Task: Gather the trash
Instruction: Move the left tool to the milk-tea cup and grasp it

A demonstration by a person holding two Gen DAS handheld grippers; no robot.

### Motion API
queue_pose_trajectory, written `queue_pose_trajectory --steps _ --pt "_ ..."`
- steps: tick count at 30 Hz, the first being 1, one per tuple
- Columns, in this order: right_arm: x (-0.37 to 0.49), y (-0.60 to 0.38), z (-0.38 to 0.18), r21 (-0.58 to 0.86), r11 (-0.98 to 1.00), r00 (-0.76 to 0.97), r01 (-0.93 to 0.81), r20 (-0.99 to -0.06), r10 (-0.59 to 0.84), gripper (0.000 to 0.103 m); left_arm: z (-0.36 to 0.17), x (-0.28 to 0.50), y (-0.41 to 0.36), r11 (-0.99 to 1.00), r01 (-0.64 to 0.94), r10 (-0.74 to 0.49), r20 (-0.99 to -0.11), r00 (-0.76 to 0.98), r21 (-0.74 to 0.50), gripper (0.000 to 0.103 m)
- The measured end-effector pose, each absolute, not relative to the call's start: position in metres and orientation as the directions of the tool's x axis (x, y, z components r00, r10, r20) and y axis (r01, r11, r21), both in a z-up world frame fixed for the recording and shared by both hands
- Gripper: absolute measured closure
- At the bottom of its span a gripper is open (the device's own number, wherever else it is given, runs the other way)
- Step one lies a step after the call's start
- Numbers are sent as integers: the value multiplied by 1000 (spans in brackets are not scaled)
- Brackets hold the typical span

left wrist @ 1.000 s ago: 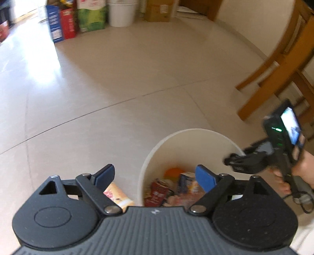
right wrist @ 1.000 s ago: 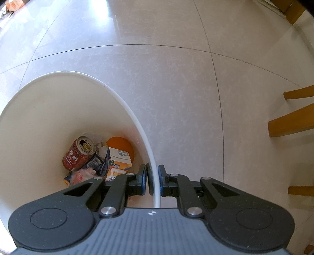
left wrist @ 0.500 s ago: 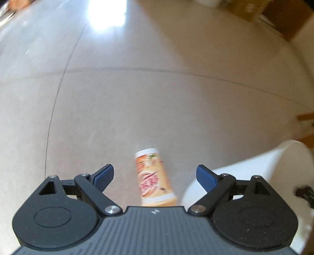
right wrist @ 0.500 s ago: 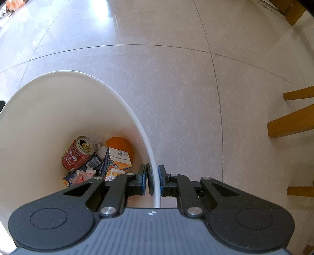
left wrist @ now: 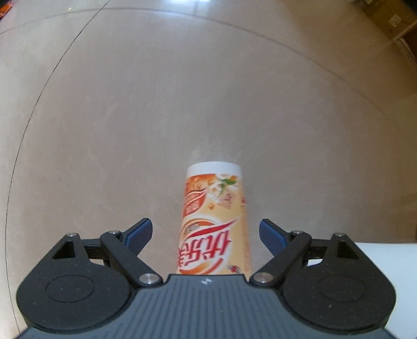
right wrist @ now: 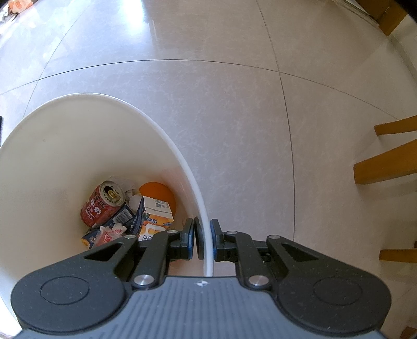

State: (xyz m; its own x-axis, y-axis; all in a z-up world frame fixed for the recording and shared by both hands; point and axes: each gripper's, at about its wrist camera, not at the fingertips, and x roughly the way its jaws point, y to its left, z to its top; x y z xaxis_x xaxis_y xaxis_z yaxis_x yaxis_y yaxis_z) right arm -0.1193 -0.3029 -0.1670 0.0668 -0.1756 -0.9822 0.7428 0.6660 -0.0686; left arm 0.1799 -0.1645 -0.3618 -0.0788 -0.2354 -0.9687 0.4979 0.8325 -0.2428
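An orange-and-white paper drink cup (left wrist: 213, 224) with red lettering lies on its side on the beige tile floor. My left gripper (left wrist: 206, 233) points down over it, one blue pad on each side of the cup and clear of it. Its jaws are closing slightly. The white trash bin (left wrist: 385, 260) shows at the lower right of the left wrist view. My right gripper (right wrist: 203, 240) is shut on the bin's rim (right wrist: 166, 138). Inside the bin lie a red can (right wrist: 103, 206), an orange (right wrist: 159, 193), a juice carton (right wrist: 156, 211) and wrappers.
Wooden chair legs (right wrist: 391, 161) stand to the right of the bin. A cardboard box (left wrist: 396, 18) sits at the far right of the floor. Open tile floor stretches beyond the cup.
My left gripper has swung away from the bin and dropped towards the cup, which now looks much larger between the jaws. The right gripper has stayed clamped on the rim.
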Motion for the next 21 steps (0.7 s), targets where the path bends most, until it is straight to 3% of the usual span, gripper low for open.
queue_pose_trajectory --steps 10,21 --pt "-119 -302 -168 -71 666 67 742 -982 -178 88 -385 176 -159 807 554 -177 -979 -103 -204 14" --pt "-119 -302 -167 -72 666 66 742 -982 -179 88 -393 178 -141 763 628 -122 -989 -86 -149 28"
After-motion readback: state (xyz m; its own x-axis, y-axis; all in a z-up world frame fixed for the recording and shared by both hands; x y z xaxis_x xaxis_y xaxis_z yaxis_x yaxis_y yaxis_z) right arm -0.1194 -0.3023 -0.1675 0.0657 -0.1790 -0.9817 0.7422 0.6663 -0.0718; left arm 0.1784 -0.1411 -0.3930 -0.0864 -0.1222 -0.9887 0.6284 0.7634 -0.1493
